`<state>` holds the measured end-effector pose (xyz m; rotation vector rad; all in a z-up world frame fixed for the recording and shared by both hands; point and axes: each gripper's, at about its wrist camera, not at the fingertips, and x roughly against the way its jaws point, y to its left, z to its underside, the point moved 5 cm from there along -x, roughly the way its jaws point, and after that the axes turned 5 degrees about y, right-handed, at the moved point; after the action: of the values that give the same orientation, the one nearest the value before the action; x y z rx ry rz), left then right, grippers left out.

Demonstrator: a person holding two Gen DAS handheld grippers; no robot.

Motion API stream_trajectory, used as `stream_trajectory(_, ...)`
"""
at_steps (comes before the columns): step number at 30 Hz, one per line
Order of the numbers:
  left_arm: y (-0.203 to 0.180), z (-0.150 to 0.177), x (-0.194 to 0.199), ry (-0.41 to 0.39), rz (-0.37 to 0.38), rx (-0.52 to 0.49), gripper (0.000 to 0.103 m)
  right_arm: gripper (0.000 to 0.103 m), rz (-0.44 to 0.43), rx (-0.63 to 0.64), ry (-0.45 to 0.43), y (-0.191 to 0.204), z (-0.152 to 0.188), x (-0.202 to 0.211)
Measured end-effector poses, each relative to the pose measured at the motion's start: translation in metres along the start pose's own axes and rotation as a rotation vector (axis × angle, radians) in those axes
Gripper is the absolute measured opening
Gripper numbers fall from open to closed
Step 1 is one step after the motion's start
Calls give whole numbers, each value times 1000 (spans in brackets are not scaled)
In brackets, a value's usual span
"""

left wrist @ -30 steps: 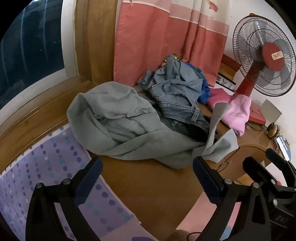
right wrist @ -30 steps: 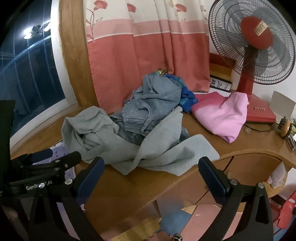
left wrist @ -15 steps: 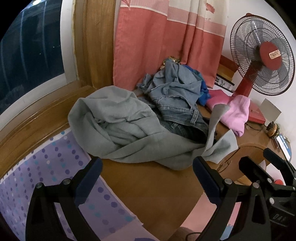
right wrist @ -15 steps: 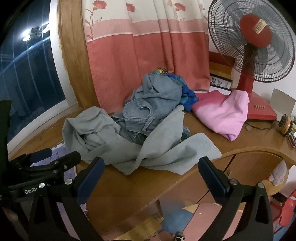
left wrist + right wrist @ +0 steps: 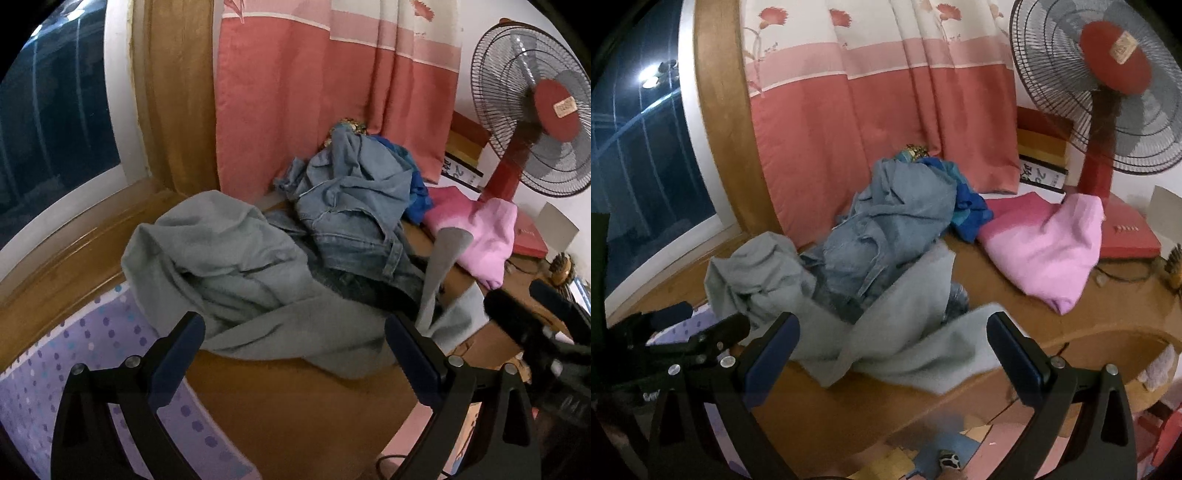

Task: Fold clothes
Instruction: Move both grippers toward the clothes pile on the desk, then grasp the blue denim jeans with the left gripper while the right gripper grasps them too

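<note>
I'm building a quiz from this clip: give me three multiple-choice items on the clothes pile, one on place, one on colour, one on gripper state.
1. Where do the jeans lie?
A. under the fan
B. partly on the grey garment
C. on the floor

2. What colour is the folded garment by the fan's base?
A. green
B. pink
C. black

3. How do the left gripper and right gripper stand?
A. both open, empty
B. both shut on cloth
C. one holding jeans

Answers: B, the denim sits over grey folds; B, it is plainly pink; A, both have wide gaps with nothing between the fingers.
</note>
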<state>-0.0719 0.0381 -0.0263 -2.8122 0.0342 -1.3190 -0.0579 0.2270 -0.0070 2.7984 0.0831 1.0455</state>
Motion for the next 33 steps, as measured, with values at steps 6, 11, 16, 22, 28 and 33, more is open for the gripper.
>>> stream_trajectory(6, -17, -13, -25, 41, -44, 32, 100, 103, -46, -16, 22, -32, -32, -28)
stream_trajectory(11, -31, -27, -44, 57, -73, 58, 100, 103, -83, -4, 46, -54, -53, -54)
stream_trajectory(16, -48, -39, -59, 69, -93, 72, 100, 103, -113, 27, 66, -68, -69, -72)
stream_trajectory(22, -58, -50, -69, 78, -113, 109, 100, 103, -152, 65, 99, -80, -84, -92)
stream_trajectory(28, -65, -57, -82, 91, -135, 135, 100, 103, -214, 114, 156, -83, -94, -116)
stream_trajectory(33, -67, -71, -98, 62, -139, 132, 100, 103, -277, 155, 214, -79, -102, -144)
